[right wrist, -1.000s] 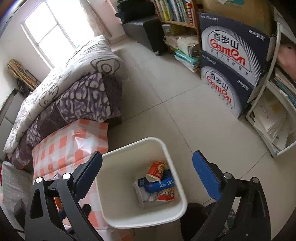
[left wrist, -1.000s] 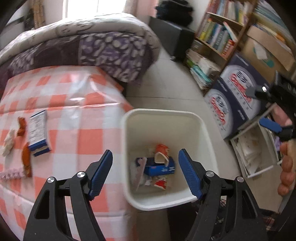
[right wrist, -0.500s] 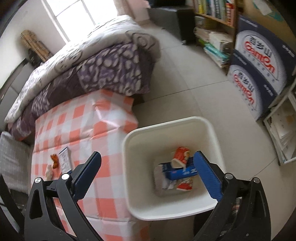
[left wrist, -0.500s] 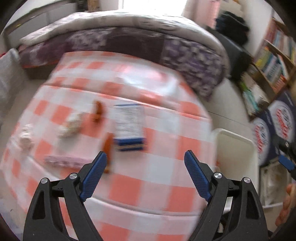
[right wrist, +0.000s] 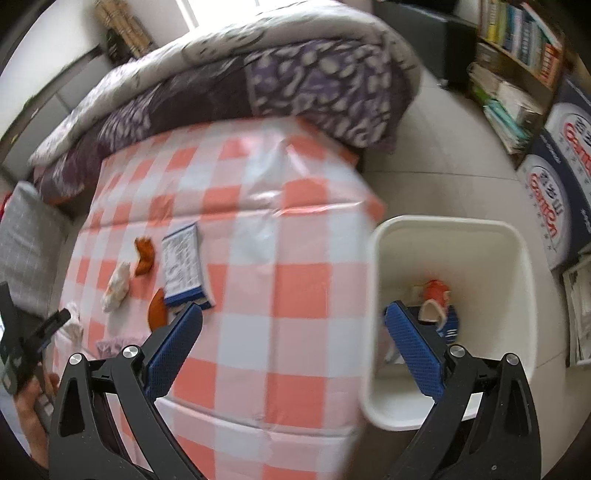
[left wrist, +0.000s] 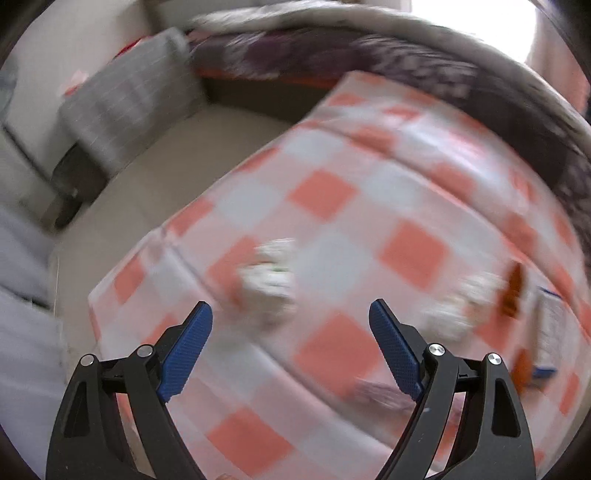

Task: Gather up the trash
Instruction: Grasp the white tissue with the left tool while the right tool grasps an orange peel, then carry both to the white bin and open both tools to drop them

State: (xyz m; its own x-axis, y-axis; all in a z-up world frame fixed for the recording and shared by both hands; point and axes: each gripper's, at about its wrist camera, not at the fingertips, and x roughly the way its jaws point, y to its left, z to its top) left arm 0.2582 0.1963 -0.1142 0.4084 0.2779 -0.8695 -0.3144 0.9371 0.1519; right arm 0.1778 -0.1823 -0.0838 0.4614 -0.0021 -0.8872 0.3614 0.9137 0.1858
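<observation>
soft daylight enters from a window [left wrist: 476, 22] blown out white; the left wrist view is heavily motion-blurred, the right sharper, both bent and dark-rimmed by fisheye.

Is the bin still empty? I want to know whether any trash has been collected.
No: in the right wrist view the white bin already holds trash, a red cup and a blue carton at its bottom.

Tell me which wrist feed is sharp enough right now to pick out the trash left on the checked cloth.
Left wrist view: heavy motion smear, the white crumpled scrap is only a blob, window glare top right. Right wrist view: clearer, the blue-edged packet, orange peel and white wad read well on the checked cloth; only the white bin rim is softly blurred.
</observation>
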